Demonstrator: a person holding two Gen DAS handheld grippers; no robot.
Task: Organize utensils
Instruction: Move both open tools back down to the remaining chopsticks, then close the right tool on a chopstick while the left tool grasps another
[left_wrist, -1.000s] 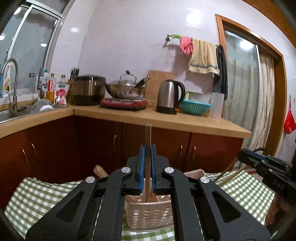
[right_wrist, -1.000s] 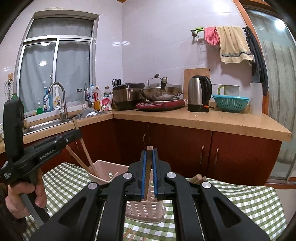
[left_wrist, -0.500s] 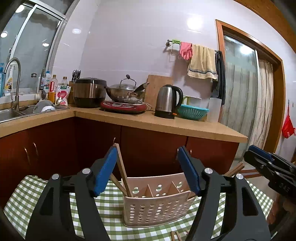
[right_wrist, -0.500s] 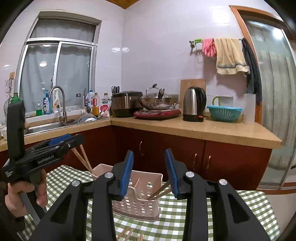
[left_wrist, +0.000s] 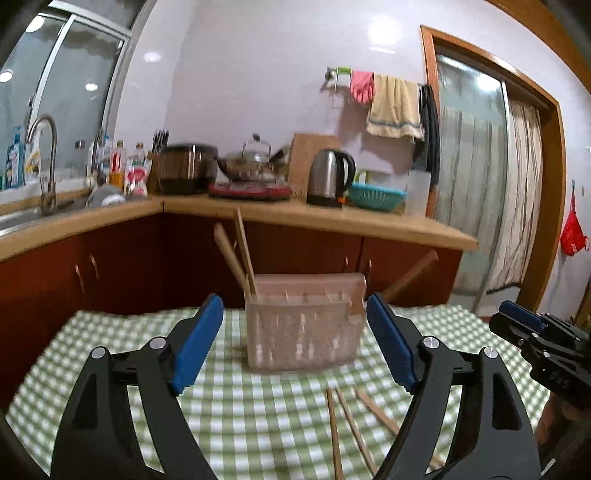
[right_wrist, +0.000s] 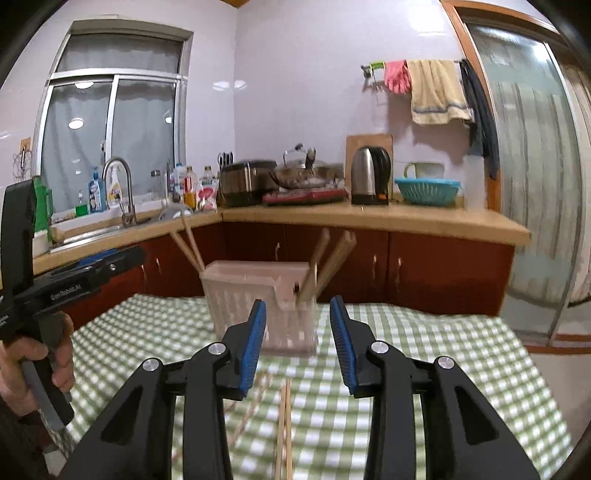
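A pale pink perforated utensil caddy (left_wrist: 303, 328) stands upright on the surface, which is covered by a green-and-white checked cloth (left_wrist: 229, 406). Two wooden chopsticks (left_wrist: 240, 254) lean out of its left-end compartment, and in the right wrist view two more chopsticks (right_wrist: 328, 262) lean out of its right-end compartment. Loose chopsticks (left_wrist: 347, 432) lie flat on the cloth just in front of the caddy, nearer to us.

We see the left gripper (left_wrist: 295, 339) with its blue-padded jaws spread wide on either side of the caddy in view, apart from it and holding nothing; these jaws have just been opening. The right gripper (right_wrist: 297, 339) has its jaws partly open, also empty, with the caddy beyond the gap and the loose chopsticks below. In the right wrist view, a hand (right_wrist: 33, 373) grips the handle of the left gripper at the left edge.

Behind the surface runs a wooden kitchen counter (right_wrist: 369, 218) over dark red cabinets, carrying a steel kettle (right_wrist: 371, 179), a wok (right_wrist: 306, 173), a rice cooker (right_wrist: 247, 181) and a teal colander (right_wrist: 428, 190).
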